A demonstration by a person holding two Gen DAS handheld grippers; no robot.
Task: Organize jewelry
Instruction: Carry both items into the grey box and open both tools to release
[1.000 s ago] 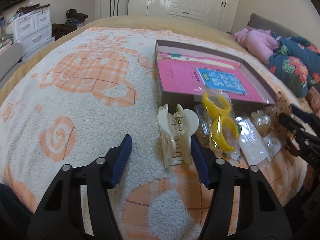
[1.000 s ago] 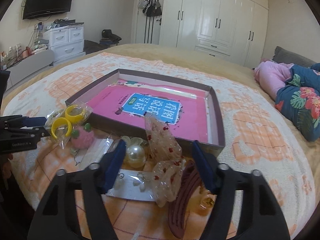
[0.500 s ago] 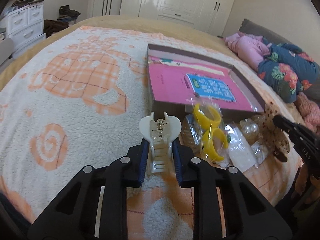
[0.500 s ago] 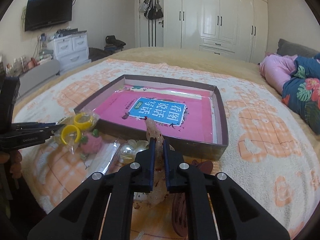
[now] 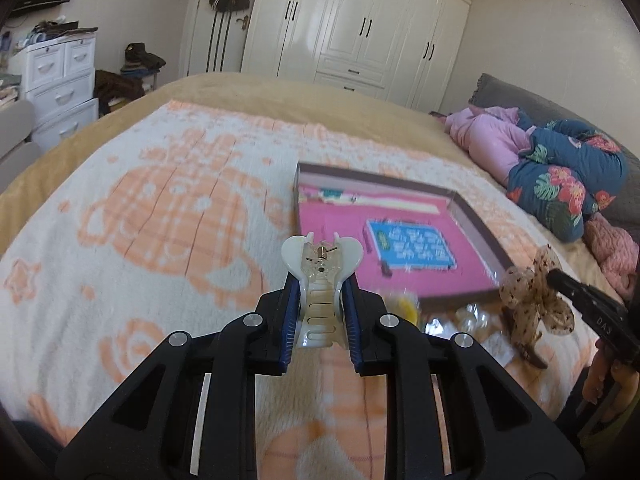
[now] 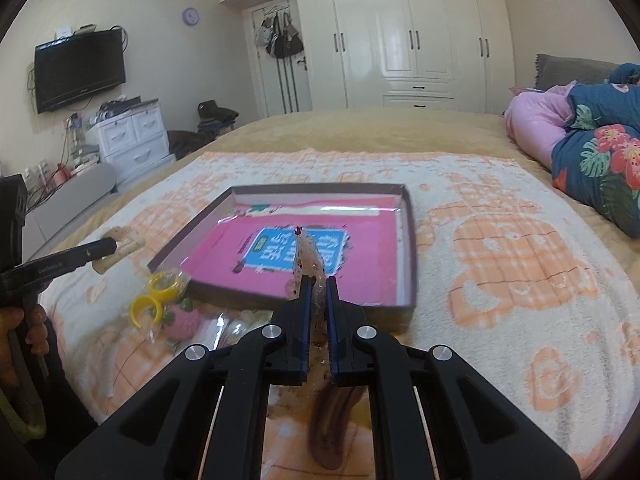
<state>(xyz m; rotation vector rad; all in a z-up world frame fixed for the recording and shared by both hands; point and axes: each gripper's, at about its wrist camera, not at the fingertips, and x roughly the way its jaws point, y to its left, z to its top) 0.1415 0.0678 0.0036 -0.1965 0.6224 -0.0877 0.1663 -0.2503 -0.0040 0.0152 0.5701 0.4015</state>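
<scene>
My left gripper [image 5: 321, 300] is shut on a cream claw hair clip [image 5: 322, 264], held clear above the blanket. My right gripper [image 6: 318, 284] is shut on a sheer bow hair clip dotted with red [image 6: 306, 256]; from the left wrist view that bow [image 5: 534, 300] hangs off the right gripper's tip. The shallow brown box [image 6: 406, 248] with a pink book inside lies just beyond both grippers. The cream clip [image 6: 120, 246] also shows at the left gripper's tip in the right wrist view. Yellow rings in a clear bag [image 6: 154, 300] and a pink strawberry piece [image 6: 184, 318] lie before the box.
Clear packets and pearl pieces [image 5: 476, 320] lie near the box's front edge. A dark brown hair clip [image 6: 332, 416] lies under my right gripper. Pink and floral bedding [image 5: 560, 168] is piled at the right. A hand [image 6: 28, 328] holds the left gripper's handle.
Both grippers closed, the left on the cream claw clip and the right on the sheer bow, then lifted them off the blanket toward the box.
</scene>
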